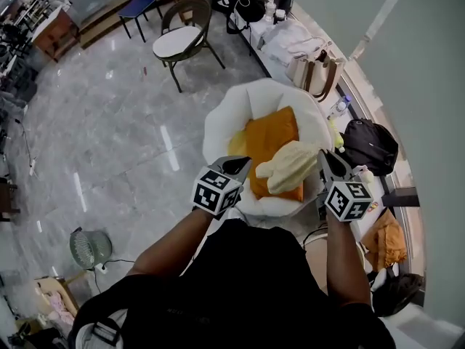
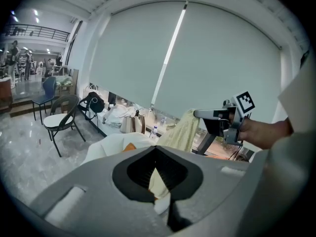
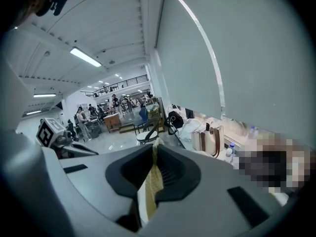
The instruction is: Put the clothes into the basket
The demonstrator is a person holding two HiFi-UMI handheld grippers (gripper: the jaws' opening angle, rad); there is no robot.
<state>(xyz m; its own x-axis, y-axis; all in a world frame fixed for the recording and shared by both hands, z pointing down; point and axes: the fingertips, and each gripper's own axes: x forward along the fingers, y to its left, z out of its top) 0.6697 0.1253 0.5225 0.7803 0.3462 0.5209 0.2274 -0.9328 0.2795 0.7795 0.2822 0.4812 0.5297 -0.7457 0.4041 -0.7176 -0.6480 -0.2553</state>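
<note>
A white basket (image 1: 218,122) stands on the floor in front of me with an orange garment (image 1: 272,137) lying in it. My right gripper (image 1: 323,155) is shut on a pale yellow garment (image 1: 294,166), which hangs from its tips over the basket's near side. The same cloth (image 3: 150,191) sits clamped between the jaws in the right gripper view. My left gripper (image 1: 243,163) hovers at the basket's near left rim with its tips together. Pale cloth (image 2: 183,130) shows just beyond them; whether they pinch it I cannot tell.
A chair (image 1: 185,38) stands beyond the basket. Along the window ledge at the right are a tote bag (image 1: 316,67), a bottle (image 1: 340,106), a black backpack (image 1: 370,144) and an orange bag (image 1: 385,238). A small fan (image 1: 91,247) sits on the floor at the left.
</note>
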